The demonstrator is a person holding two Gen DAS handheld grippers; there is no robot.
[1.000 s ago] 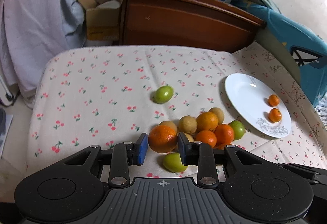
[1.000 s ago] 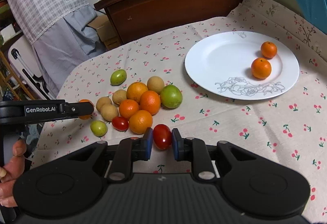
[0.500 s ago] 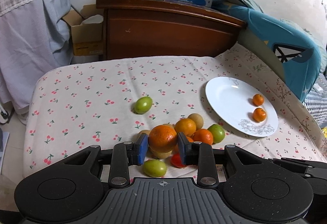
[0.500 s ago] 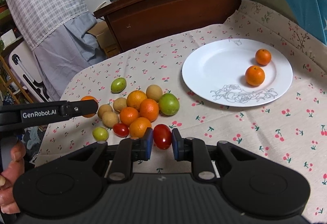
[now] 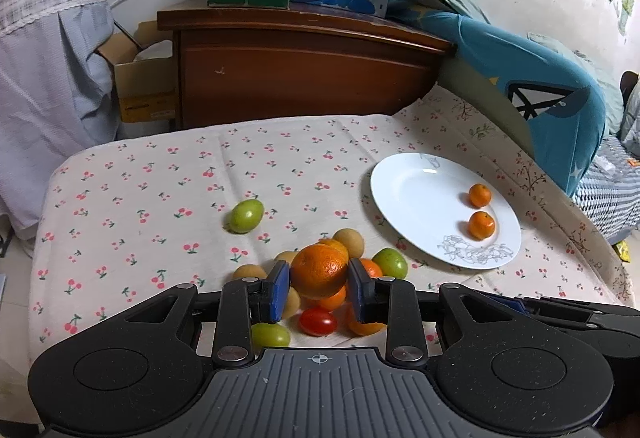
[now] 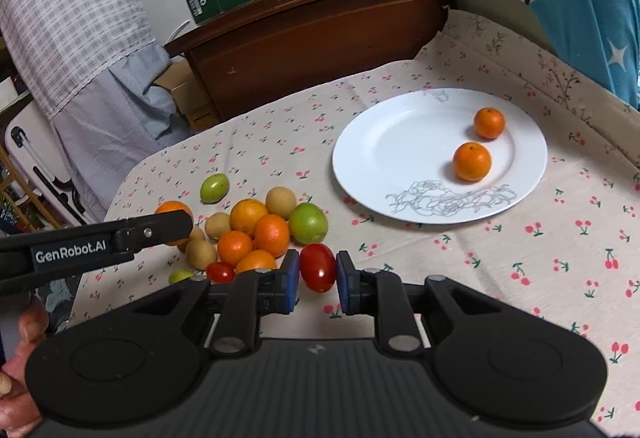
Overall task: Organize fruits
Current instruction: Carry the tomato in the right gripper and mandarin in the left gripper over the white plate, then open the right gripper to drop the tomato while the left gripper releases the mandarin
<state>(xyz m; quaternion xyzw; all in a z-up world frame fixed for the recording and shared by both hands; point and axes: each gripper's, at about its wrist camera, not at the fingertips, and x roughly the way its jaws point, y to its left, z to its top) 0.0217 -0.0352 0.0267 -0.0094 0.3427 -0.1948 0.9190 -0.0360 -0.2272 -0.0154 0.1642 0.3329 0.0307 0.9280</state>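
Left gripper (image 5: pixel 319 286) clamps orange (image 5: pixel 319 270), right gripper (image 6: pixel 317 280) clamps tomato (image 6: pixel 317 267), both lifted higher; plate (image 6: pixel 384 142) mostly bare.

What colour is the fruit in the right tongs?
Red, a cherry tomato; clearest in the right wrist view.

Home bedroom — wooden headboard (image 5: pixel 304 74), pillows (image 5: pixel 532 78).

I see soft, even indoor light and faint shadows. The white plate (image 6: pixel 404 142) shows mild glare. Fisheye bending curves the edges, corners go black; focus stays fairly sharp.
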